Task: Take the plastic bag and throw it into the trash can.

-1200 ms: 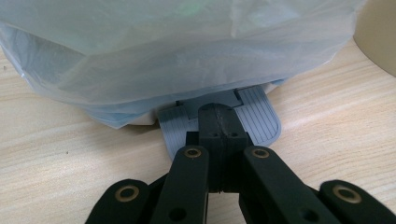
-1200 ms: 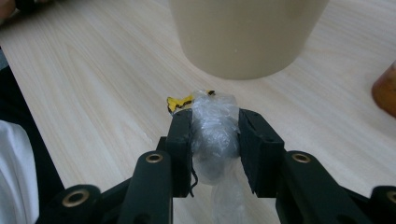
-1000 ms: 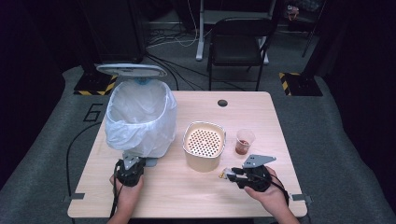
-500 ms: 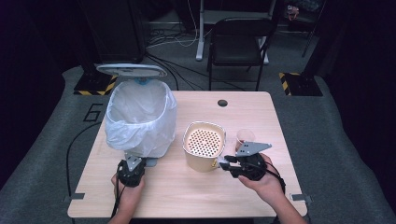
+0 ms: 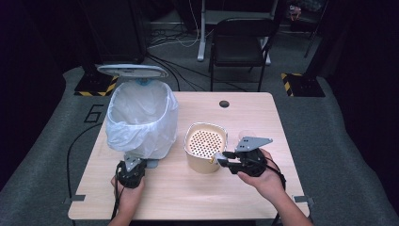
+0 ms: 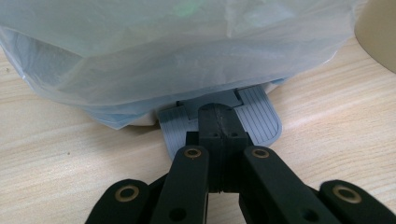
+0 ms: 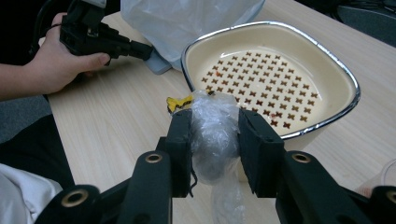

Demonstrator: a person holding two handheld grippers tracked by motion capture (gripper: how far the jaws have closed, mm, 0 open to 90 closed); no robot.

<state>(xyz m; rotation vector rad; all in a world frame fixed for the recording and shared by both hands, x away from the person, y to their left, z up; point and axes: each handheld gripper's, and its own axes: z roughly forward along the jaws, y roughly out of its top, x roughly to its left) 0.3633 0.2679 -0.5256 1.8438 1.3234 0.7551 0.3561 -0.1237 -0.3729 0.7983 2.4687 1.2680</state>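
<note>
A pedal bin (image 5: 141, 120) lined with a white bag stands at the table's left, its lid (image 5: 131, 70) raised. My left gripper (image 6: 219, 114) is shut with nothing in it, and its tips rest on the bin's grey pedal (image 6: 264, 112); from above the left gripper (image 5: 136, 162) sits at the bin's foot. My right gripper (image 7: 215, 121) is shut on a crumpled clear plastic wrapper (image 7: 212, 133) with a yellow scrap (image 7: 180, 102) at its edge. It hovers at the near rim of a beige perforated pot (image 7: 280, 79). Seen from above, the right gripper (image 5: 224, 159) is just right of the pot (image 5: 204, 143).
A clear cup (image 5: 245, 135) stands behind the right gripper's grey plate, mostly hidden. The other hand and the left gripper (image 7: 93, 32) appear far off in the right gripper view. A cable hole (image 5: 224, 103) marks the table's far side. A chair (image 5: 240, 42) stands beyond.
My right gripper has risen and shifted left from the table near the cup to the pot's rim, still holding the wrapper. The left gripper and the bin lid have stayed put.
</note>
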